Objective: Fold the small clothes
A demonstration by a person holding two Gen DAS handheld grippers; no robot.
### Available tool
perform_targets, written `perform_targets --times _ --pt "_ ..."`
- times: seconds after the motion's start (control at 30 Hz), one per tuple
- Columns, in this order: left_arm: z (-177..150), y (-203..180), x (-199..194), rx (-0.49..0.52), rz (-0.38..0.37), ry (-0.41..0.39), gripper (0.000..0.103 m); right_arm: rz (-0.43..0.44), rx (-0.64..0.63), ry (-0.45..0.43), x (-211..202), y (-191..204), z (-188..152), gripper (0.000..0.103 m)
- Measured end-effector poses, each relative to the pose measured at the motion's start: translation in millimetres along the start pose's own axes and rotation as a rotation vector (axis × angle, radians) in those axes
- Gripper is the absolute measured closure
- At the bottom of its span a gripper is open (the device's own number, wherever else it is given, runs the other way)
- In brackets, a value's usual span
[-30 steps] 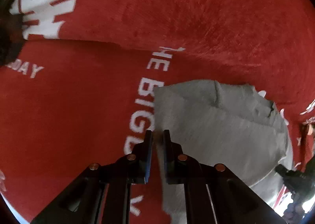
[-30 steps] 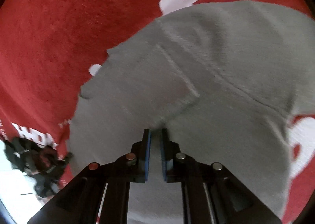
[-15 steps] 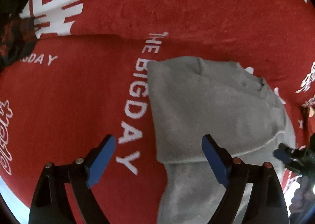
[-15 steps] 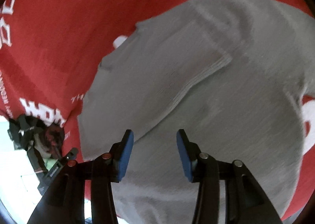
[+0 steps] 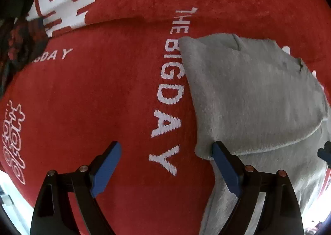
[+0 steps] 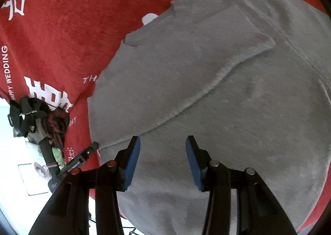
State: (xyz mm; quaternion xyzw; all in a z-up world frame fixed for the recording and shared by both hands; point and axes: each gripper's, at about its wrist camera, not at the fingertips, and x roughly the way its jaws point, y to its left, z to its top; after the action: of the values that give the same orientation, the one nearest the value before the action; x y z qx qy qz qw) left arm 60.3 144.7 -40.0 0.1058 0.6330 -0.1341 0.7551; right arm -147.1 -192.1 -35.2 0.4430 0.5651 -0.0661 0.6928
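A grey knit garment point(image 5: 254, 98) lies partly folded on a red cloth point(image 5: 93, 98) printed with white letters. Its folded-over flap ends in a hem that crosses the garment. My left gripper point(image 5: 165, 162) is open and empty, above the red cloth at the garment's left edge; its right finger point(image 5: 224, 169) is by the flap's corner. In the right wrist view the garment point(image 6: 217, 82) fills most of the frame. My right gripper point(image 6: 162, 158) is open and empty, just over the garment below the hem.
A pile of dark and red clothes point(image 6: 41, 119) sits at the red cloth's edge, also at the upper left in the left wrist view point(image 5: 18, 34). The left gripper's tip point(image 6: 82, 158) shows in the right wrist view. A white floor with a picture point(image 6: 35, 175) lies beyond.
Both grippers were shut on the grey fabric a second ago. Both have opened, let go of it and pulled back a little. The flap now lies flat.
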Motion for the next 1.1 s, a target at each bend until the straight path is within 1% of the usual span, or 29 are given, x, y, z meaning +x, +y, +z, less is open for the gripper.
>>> perform_targets --times 0.1,0.2,0.23,0.3,0.37,0.5,0.57,0.67,0.77,0.8,0.83,0.87,0.9,1.03,1.1 --pt "-2 -3 -5 0.014 0.003 0.021 0.013 0.008 0.025 -0.012 -9 -10 -5 0.053" --pt "-6 -9 -18 0.017 -0.032 0.034 0.013 0.026 0.056 -0.024 -19 -21 -11 0.053" --pt "-7 -12 -22 0.02 -0.041 0.036 0.013 0.025 0.068 -0.029 -22 -25 -13 0.053" --pt "-10 -24 -29 0.04 -0.034 0.043 0.013 0.011 0.088 -0.044 -31 -35 -16 0.054" --pt "-12 -43 -33 0.065 -0.047 0.049 0.013 0.012 0.112 -0.053 -38 -46 -20 0.054" --pt "-15 -84 -43 0.117 -0.088 0.041 0.013 0.044 0.185 -0.078 -53 -73 -26 0.053" --pt "-15 -107 -45 0.146 -0.113 0.042 0.013 0.058 0.227 -0.095 -60 -87 -29 0.053" --pt "-11 -140 -43 0.171 -0.128 0.032 0.013 0.061 0.278 -0.116 -68 -105 -26 0.053" --pt "-6 -163 -42 0.149 -0.138 0.034 0.013 0.097 0.278 -0.156 -70 -106 -6 0.054" --pt "-4 -169 -42 0.137 -0.143 0.033 0.013 0.095 0.258 -0.175 -70 -103 5 0.057" --pt "-2 -175 -43 0.127 -0.145 0.028 0.013 0.088 0.237 -0.192 -70 -98 15 0.062" --pt "0 -181 -41 0.121 -0.145 0.023 0.013 0.077 0.215 -0.203 -69 -93 26 0.078" --pt "2 -187 -41 0.117 -0.143 0.017 0.013 0.055 0.189 -0.208 -65 -86 39 0.083" --pt "7 -194 -35 0.109 -0.142 0.012 0.013 -0.064 0.066 -0.226 -52 -63 75 0.083" --pt "7 -194 -32 0.106 -0.135 0.018 0.013 -0.125 0.022 -0.205 -42 -60 81 0.083"
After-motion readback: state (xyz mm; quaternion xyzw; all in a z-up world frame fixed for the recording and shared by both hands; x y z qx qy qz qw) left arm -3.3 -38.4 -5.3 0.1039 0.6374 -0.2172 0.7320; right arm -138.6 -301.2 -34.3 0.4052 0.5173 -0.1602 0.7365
